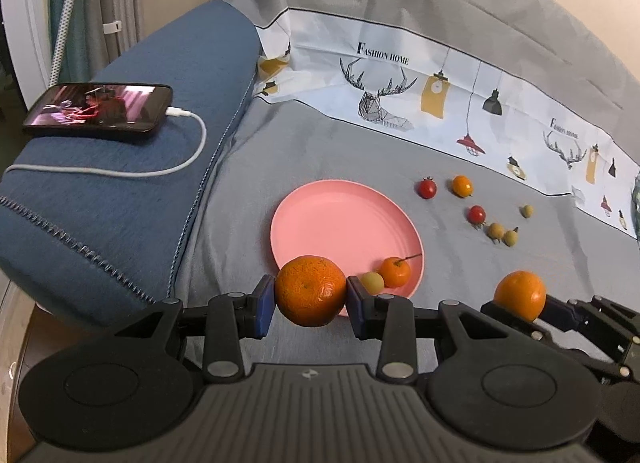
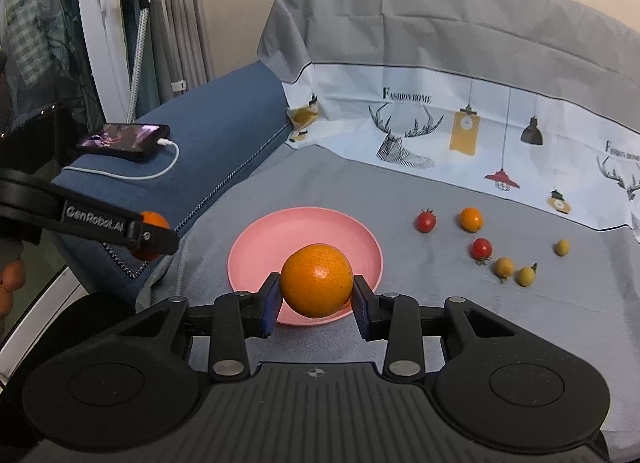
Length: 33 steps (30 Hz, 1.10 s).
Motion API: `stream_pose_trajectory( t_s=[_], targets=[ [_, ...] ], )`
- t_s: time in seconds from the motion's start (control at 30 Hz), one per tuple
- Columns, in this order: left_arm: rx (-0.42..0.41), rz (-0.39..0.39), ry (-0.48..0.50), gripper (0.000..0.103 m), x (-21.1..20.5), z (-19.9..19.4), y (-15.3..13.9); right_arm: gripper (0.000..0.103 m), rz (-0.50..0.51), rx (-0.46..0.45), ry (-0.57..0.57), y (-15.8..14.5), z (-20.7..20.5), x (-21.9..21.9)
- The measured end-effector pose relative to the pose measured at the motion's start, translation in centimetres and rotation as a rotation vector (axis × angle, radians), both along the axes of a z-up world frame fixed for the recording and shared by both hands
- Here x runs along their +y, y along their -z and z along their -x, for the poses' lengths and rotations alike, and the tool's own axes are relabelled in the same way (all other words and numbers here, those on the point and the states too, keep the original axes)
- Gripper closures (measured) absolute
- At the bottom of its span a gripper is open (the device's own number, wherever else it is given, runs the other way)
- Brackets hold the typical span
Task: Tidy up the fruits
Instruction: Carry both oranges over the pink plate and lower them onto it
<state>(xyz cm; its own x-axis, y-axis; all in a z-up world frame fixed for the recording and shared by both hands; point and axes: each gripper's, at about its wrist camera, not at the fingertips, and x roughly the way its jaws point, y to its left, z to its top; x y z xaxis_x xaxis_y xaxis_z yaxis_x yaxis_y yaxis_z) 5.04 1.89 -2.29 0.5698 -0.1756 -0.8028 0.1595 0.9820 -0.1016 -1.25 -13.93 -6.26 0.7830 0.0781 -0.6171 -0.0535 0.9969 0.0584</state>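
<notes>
My left gripper point(image 1: 310, 301) is shut on a large orange mandarin point(image 1: 310, 290), held just above the near rim of the pink plate point(image 1: 340, 219). A small orange fruit point(image 1: 395, 271) and a green one point(image 1: 373, 281) lie on the plate's near right part. My right gripper point(image 2: 316, 301) is shut on a second mandarin point(image 2: 316, 279) over the near edge of the plate point(image 2: 264, 247). It also shows in the left wrist view point(image 1: 520, 295) at the right. The left gripper's finger point(image 2: 120, 229) shows at the left of the right wrist view.
Several small fruits lie on the grey cloth right of the plate: red tomatoes point(image 1: 427, 187) point(image 1: 476, 214), an orange one point(image 1: 462, 185), greenish ones point(image 1: 496, 231). A phone point(image 1: 100, 109) on a charging cable rests on the blue cushion point(image 1: 160, 167) at left. A printed cloth point(image 1: 440, 95) rises at the back.
</notes>
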Motion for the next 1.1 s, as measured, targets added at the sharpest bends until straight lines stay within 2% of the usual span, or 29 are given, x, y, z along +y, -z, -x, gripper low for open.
stream_pose_trajectory(
  t_s=[0.6,0.83,1.1],
  targets=[
    [0.058,-0.024,0.019,0.061,-3.0,-8.6,5.2,0.064,0.020,0.088,-0.036,4.7,-8.0,-0.8],
    [0.083,-0.053,0.030,0.061,-3.9,-11.2,7.5,0.064,0.034,0.125,-0.059,6.7,-10.3,-0.7],
    [0.102,-0.128,0.048,0.061,-4.8,-12.8,10.1,0.064,0.067,0.164,-0.098,8.6,-12.0,-0.4]
  ],
)
